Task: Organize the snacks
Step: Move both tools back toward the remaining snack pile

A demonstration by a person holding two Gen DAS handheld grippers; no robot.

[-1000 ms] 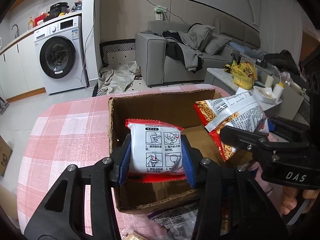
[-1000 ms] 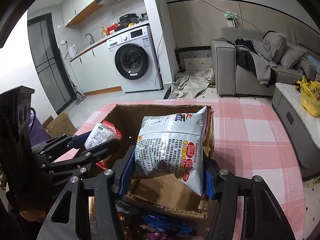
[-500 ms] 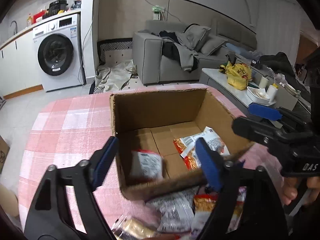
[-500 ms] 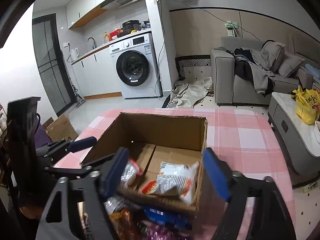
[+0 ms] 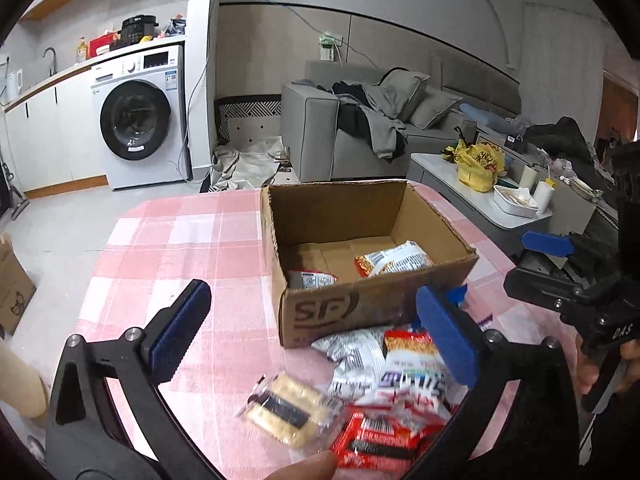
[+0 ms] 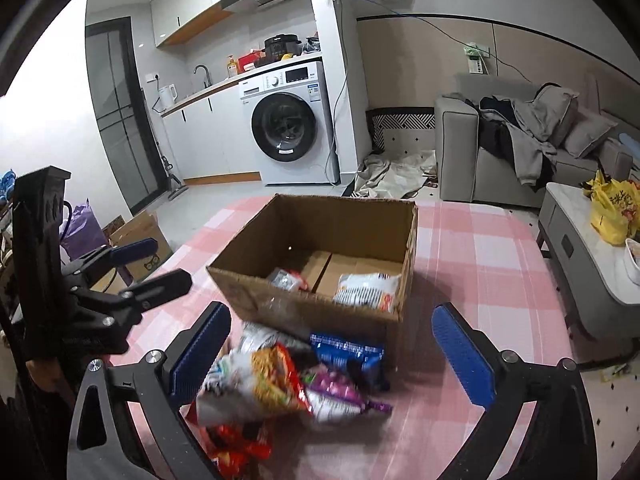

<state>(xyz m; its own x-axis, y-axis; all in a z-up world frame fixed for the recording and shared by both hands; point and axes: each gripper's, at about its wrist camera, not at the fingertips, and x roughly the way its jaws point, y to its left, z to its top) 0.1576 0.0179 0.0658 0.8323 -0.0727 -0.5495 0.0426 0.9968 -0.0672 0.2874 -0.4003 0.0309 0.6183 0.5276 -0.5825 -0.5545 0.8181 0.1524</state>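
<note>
Snacks, a heap of crinkly foil packets (image 6: pixel 288 384), lie on the pink checked table (image 5: pixel 192 240) before the brown cardboard box (image 5: pixel 360 308), so I hold my left hand-held gripper (image 5: pixel 316 344) and right hand-held gripper (image 6: pixel 332 356) empty, jaws opening wide, above them for the next pick.

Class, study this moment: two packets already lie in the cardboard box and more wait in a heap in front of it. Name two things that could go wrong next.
1. The snack heap is overlapped, so the open right gripper may pinch two packets at once or drag a neighbour.
2. The heap lies against the cardboard box; the open left gripper reaching in could nudge the light-looking box across the tablecloth.
</note>
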